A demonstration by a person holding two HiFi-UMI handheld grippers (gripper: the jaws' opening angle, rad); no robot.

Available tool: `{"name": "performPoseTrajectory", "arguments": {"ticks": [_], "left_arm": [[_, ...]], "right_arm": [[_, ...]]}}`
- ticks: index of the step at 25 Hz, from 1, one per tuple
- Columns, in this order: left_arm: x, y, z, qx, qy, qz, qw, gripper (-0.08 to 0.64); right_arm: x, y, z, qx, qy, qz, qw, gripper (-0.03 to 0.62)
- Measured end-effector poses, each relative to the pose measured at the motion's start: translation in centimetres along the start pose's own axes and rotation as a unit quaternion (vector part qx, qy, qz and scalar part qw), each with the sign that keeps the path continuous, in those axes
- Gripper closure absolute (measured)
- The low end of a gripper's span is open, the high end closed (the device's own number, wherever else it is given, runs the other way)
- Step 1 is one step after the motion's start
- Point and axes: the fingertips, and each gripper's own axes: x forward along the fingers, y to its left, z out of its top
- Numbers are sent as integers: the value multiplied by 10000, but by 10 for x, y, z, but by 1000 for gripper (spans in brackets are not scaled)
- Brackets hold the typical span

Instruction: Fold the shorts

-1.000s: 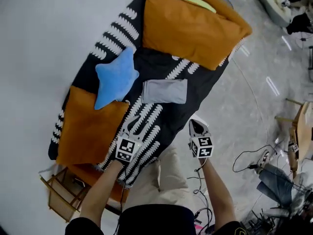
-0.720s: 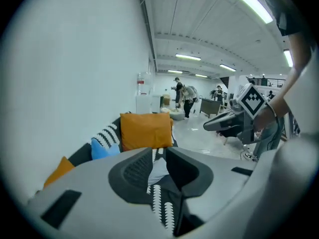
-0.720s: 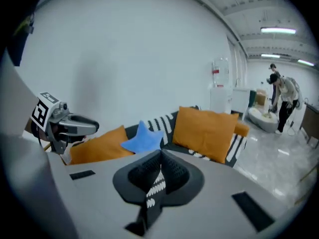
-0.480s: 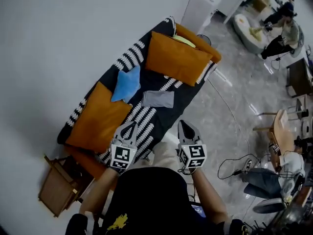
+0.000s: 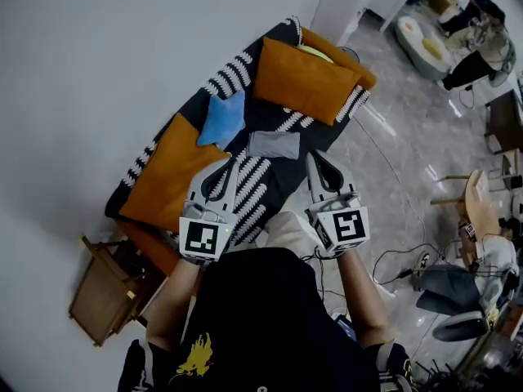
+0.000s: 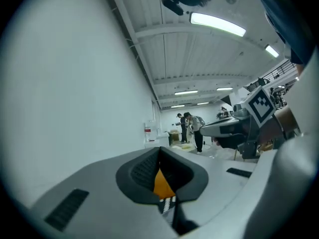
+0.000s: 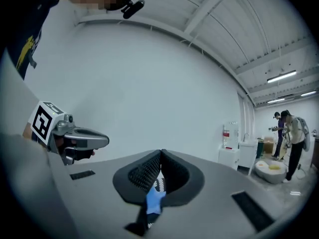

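The left tongs [image 5: 232,165] and the right tongs [image 5: 314,157] are held closed and empty, well apart from the bed [image 5: 263,114]. One pair of grey shorts [image 5: 274,144] is seen lying there as a compact rectangle, near one blue star cushion [image 5: 222,119] and two orange cushions [image 5: 306,80]. The cloth is judged light, soft and limp, best pinched at its corners
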Motion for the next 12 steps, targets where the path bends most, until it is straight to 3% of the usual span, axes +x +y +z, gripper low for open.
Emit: {"name": "performPoseTrajectory", "arguments": {"ticks": [2,5,10,12], "left_arm": [[-7,2,3,-218,-117,109,9996,546],[-25,-4,3,-447,120,221,9987,546],[-30,-15,-3,-195,262,85,9994,546],[-33,-21,-3,-317,212,152,9992,546]], "right_arm": [[-4,2,3,-125,-79,18,9999,577],[-18,5,10,-162,78,-31,9998,577],[-23,3,33,-437,18,301,9986,577],[-22,7,32,-359,-8,509,9981,577]]}}
